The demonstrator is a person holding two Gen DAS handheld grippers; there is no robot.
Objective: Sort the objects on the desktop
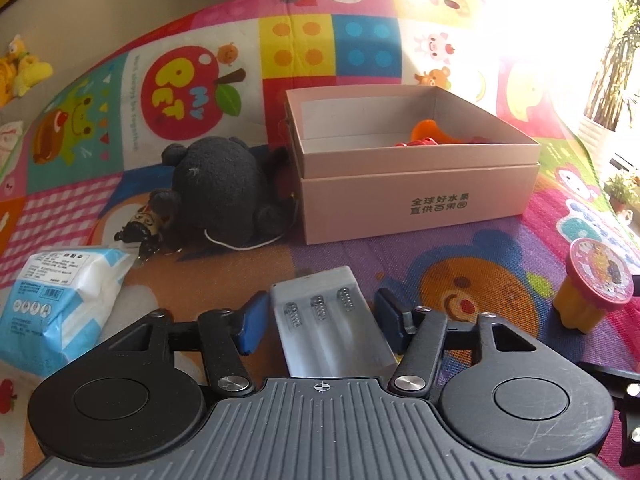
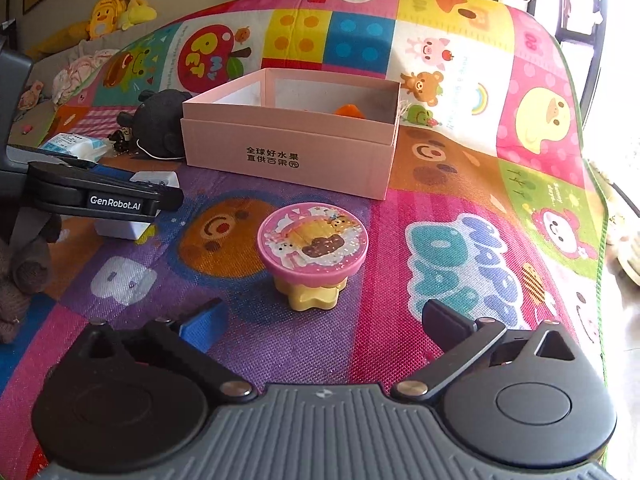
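A pink open box (image 1: 420,200) (image 2: 288,152) stands on the colourful play mat, with orange and red toys (image 1: 430,134) inside. My left gripper (image 1: 320,318) is open around a grey battery holder (image 1: 328,320) lying on the mat; a finger sits on each side, and whether they touch it I cannot tell. In the right wrist view the left gripper (image 2: 104,200) shows over the holder (image 2: 120,228). My right gripper (image 2: 324,320) is open and empty, just short of a pink-lidded yellow toy (image 2: 312,248) (image 1: 596,288).
A black plush toy (image 1: 224,188) (image 2: 160,124) lies left of the box, with a small dark keychain figure (image 1: 144,228) beside it. A blue-white tissue pack (image 1: 56,300) (image 2: 76,146) lies at the left. The mat's edge (image 2: 592,200) drops off at the right.
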